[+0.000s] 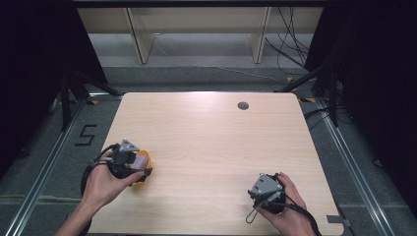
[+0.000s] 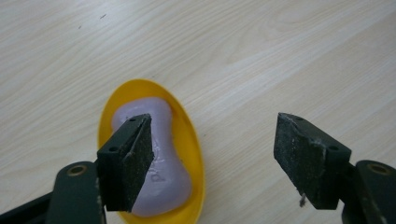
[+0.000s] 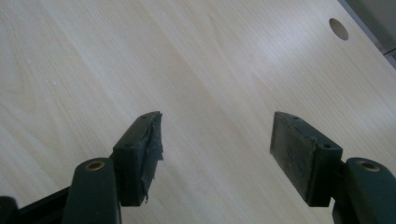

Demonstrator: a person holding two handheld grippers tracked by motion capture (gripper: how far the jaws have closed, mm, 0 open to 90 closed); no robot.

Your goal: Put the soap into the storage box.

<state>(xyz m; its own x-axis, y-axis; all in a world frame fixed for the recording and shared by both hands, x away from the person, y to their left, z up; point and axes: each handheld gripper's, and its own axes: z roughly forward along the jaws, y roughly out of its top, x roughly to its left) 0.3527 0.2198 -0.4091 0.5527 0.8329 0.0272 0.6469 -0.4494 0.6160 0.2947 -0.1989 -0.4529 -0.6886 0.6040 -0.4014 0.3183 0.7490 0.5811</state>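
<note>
Left gripper view: left gripper (image 2: 212,144) agape above yellow dish (image 2: 189,135) (lilac soap (image 2: 161,154) inside) | right gripper (image 3: 217,140) agape, well apart from dish.

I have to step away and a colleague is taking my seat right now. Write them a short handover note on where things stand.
Left tongs: open, holding nothing, hovering over the purple soap; one jaw is above the soap, the other above bare wood.
Right tongs: open and empty, above the table near its front right.
Things: the soap lies in the yellow dish, which sits near the table's front left edge.
Done: from how things lie, nothing is gripped yet.
Left: probably centre the left tongs on the soap or dish and close; the right tongs are free to help.
</note>
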